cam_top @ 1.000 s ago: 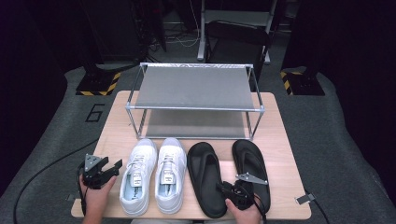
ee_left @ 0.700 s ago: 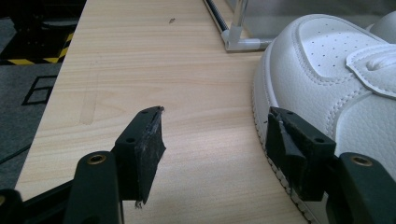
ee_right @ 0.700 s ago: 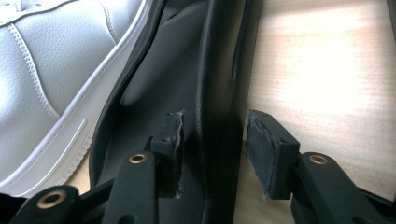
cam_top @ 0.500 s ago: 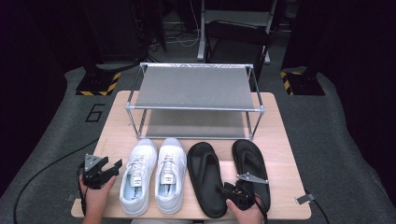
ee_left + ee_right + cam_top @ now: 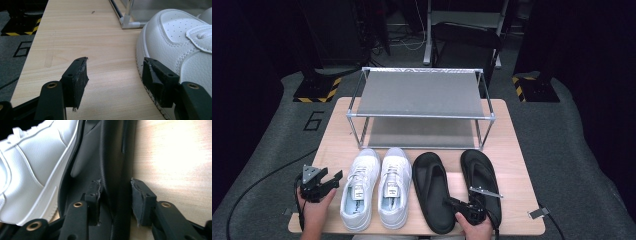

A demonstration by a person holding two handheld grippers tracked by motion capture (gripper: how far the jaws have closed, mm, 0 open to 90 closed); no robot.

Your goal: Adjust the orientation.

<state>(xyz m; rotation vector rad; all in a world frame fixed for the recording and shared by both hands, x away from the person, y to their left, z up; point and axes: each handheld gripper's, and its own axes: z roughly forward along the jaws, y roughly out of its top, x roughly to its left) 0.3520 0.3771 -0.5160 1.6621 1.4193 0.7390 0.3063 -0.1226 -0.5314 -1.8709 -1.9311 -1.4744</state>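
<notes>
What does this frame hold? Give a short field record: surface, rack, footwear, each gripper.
surface: wooden table
rack: two-tier metal shoe rack at the table's far side, both shelves bare
footwear: white sneakers beside black sandals, in a row in front of the rack
left gripper: open, right jaw against the left sneaker's sole edge
right gripper: jaws straddle the left sandal's rim, just been closing, gap visible at the right pad

White sneakers (image 5: 377,187) and black sandals (image 5: 432,197) were noted on the light wood-grain table (image 5: 517,165); rack shelves (image 5: 419,95) grey.
</notes>
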